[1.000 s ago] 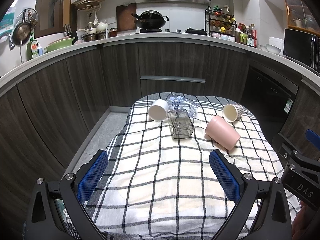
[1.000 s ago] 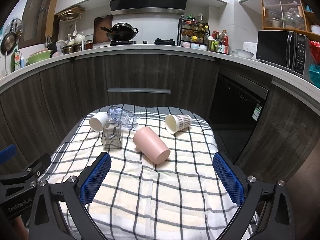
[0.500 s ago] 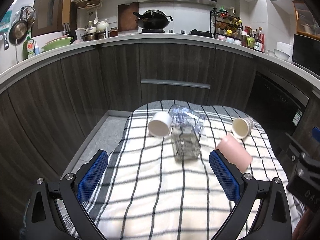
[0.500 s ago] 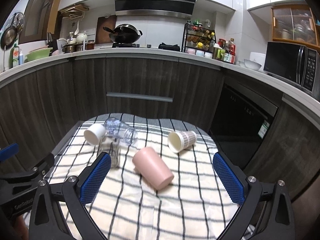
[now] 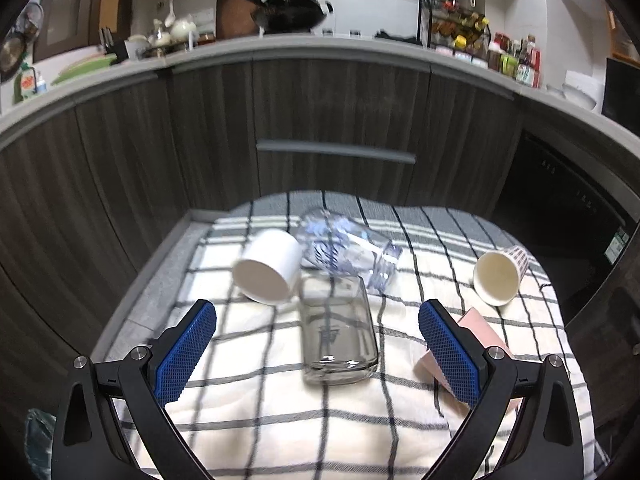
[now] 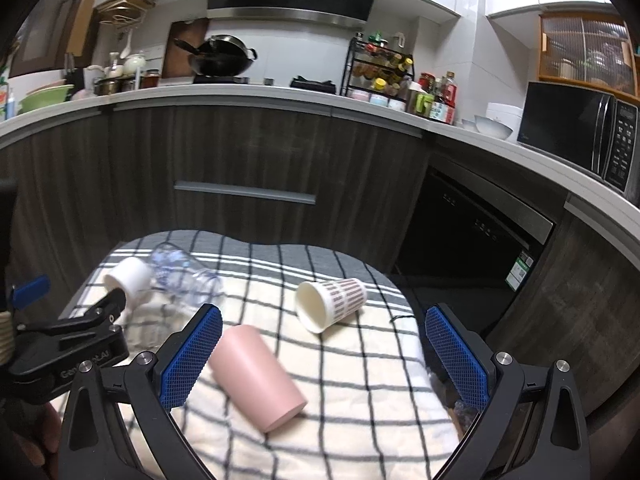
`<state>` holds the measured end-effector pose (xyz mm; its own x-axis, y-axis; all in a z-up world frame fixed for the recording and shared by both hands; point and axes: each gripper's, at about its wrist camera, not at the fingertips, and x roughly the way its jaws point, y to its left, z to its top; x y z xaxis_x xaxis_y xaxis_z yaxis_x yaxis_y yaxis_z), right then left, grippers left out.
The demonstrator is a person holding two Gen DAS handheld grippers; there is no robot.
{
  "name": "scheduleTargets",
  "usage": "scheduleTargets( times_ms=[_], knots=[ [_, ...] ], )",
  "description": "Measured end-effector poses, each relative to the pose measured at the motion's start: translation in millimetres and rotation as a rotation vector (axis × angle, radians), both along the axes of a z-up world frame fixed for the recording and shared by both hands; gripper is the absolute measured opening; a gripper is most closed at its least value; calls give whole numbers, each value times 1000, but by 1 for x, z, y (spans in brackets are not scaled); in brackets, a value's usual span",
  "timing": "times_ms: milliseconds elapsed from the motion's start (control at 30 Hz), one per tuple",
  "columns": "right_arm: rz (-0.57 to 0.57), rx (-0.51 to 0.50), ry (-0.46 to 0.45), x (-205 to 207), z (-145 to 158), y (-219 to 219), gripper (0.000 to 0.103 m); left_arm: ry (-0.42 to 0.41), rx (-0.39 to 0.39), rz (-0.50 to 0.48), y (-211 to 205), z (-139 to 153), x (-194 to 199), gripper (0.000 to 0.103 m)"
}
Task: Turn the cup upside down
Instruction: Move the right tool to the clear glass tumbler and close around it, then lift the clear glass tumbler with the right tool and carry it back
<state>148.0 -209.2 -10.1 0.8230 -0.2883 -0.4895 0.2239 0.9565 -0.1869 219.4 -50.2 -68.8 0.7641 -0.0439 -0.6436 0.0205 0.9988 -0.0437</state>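
Several cups lie on their sides on a checked cloth [image 5: 280, 432]. A square clear glass [image 5: 338, 336] lies between the fingers of my open left gripper [image 5: 316, 354]. A white cup [image 5: 269, 266], a clear patterned glass [image 5: 344, 250] and a paper cup [image 5: 498, 274] lie behind it. A pink cup [image 6: 258, 378] lies just ahead of my open right gripper [image 6: 324, 360], beside its left finger [image 6: 192, 354], with the paper cup [image 6: 330, 304] beyond it. Both grippers are empty.
The cloth-covered table [image 6: 360, 420] ends near dark kitchen cabinets [image 5: 332, 120] with a drawer handle [image 5: 336, 151]. A black dishwasher front [image 6: 472, 232] stands to the right. The counter above holds a wok [image 6: 220, 59], bottles and a microwave [image 6: 580, 130].
Both grippers have moved forward and down toward the cups. The square glass now lies between the left fingers; the pink cup is close at the right gripper's left finger. No cup has moved.
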Motion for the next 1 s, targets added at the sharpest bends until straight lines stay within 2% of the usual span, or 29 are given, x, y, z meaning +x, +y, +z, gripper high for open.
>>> scheduleTargets(
  times_ms=[467,667,733,833,1000],
  knots=[
    [-47,71,82,37,-44,-34,102,101,74,-3,-24,-55,46,100],
    [-41,114,108,45,-51,-35,102,155,45,9,-17,-71,58,87],
    [-40,125,116,47,-53,-36,102,172,36,8,-16,-74,61,77],
    [-41,135,122,49,-54,-36,102,195,21,-5,-16,-80,64,68],
    [-39,134,129,51,-54,-34,102,195,18,-16,-16,-80,63,68]
  ],
)
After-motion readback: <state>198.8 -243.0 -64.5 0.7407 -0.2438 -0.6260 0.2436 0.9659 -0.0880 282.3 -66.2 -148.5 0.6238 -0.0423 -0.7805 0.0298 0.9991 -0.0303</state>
